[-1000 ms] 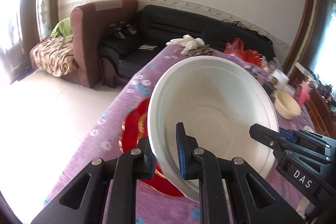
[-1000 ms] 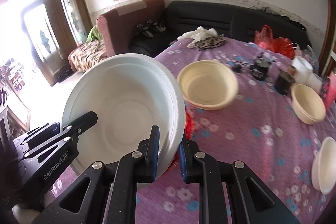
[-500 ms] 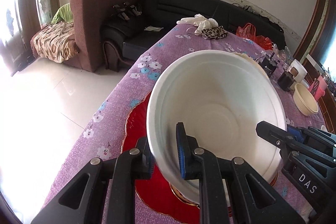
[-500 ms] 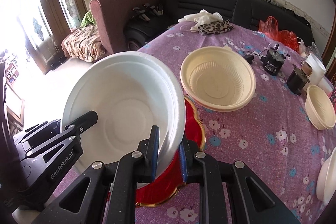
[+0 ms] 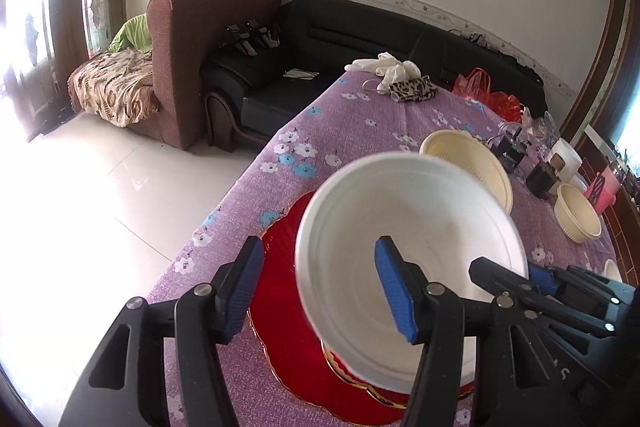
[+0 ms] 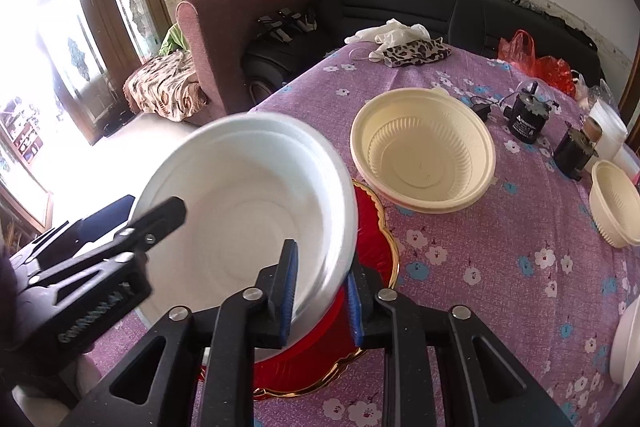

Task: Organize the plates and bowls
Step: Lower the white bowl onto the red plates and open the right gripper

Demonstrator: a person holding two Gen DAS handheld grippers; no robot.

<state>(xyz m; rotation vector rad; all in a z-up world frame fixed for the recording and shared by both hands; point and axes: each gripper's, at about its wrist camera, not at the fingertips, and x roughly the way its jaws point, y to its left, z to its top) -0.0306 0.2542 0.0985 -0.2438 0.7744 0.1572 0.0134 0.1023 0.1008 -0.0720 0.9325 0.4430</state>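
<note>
A large white foam bowl [image 5: 412, 267] [image 6: 248, 223] sits over a red plate with a gold rim [image 5: 280, 307] [image 6: 372, 239] on the purple flowered tablecloth. My left gripper [image 5: 320, 291] is open, its jaws standing wide on either side of the bowl's near rim. My right gripper [image 6: 320, 291] has its jaws spread a little around the bowl's right rim, and the pads look clear of it. A large cream bowl [image 6: 424, 155] [image 5: 468, 163] stands just behind the plate. A smaller cream bowl [image 6: 616, 207] [image 5: 578, 213] is to the right.
Another white bowl's edge [image 6: 626, 343] shows at the far right. Two small dark motors [image 6: 528, 115], white cups [image 6: 608, 127], a leopard cloth with white gloves [image 6: 416, 47] and red bags [image 6: 536, 63] crowd the table's back. The table's left edge [image 5: 224, 203] drops to the tiled floor.
Both grippers have opened off the white bowl's rim, the left one wide. The bowl has come down from a tilted hold and rests on the red plate.
</note>
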